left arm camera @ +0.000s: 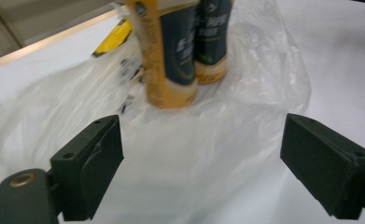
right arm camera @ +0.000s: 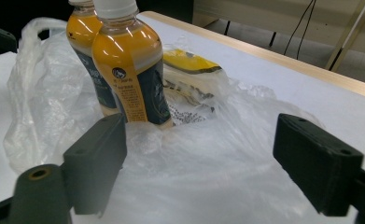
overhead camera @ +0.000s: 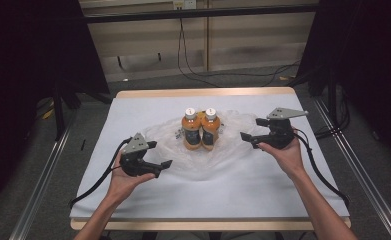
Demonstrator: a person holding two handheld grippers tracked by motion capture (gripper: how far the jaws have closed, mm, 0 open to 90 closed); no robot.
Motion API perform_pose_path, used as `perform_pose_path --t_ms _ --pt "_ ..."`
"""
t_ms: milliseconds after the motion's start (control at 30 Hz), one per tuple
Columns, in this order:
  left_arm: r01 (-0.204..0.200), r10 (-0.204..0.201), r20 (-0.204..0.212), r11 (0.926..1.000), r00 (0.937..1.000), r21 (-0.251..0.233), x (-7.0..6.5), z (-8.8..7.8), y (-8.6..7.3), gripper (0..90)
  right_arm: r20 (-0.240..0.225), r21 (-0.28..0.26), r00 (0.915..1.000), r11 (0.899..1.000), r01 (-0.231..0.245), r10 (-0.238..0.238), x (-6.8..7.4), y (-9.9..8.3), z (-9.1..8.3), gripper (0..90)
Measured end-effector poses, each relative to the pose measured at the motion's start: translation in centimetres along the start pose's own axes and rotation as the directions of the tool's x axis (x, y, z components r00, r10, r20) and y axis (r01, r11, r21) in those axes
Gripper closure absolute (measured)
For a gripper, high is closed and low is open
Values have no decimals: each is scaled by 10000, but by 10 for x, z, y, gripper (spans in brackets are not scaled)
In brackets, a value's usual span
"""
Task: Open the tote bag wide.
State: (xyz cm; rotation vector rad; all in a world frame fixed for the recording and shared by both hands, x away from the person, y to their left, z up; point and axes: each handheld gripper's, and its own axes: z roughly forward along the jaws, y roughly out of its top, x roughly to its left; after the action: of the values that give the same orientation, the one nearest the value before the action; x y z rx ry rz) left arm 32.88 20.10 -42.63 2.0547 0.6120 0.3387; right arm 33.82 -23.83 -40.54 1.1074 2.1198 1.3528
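Two bottles stand upright side by side at the middle of the counter, on a crumpled clear plastic bag that spreads out under and around them; a yellow packet lies in the bag just behind them, toward twelve o'clock. The left hand-held gripper sits at about eight o'clock from the bottles, the right hand-held gripper at about three o'clock, both with jaws spread wide and nothing between them, each aimed inward at the bag. The film looks light, limp and slippery, likely to bunch and slide, so its loose edges or handle loops seem the best places to pinch. The bottles are full, stiff and probably heavy enough to tip. Their long axes run vertical, white caps up, labels facing roughly six o'clock.
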Motion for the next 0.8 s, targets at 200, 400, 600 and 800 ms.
perform_pose_path --t_ms 200,400,600,800 --pt "277 -278 -238 9996 9993 -24 1 -27 -9 77 117 -92 9999 9999 -124 125 7 -12 -28 108" --pt "1061 -1056 -818 9943 9910 17 9 -49 -33 71 752 -140 9964 9992 -387 397 11 -34 -52 116" --pt "1478 -1467 -1059 9890 9835 20 0 -65 -51 53 981 -240 9922 9969 -743 763 17 -60 -71 123" --pt "1770 -1769 -1185 9842 9771 -105 -17 -78 -65 41 1266 -599 9872 9941 -899 969 23 -75 -93 127"
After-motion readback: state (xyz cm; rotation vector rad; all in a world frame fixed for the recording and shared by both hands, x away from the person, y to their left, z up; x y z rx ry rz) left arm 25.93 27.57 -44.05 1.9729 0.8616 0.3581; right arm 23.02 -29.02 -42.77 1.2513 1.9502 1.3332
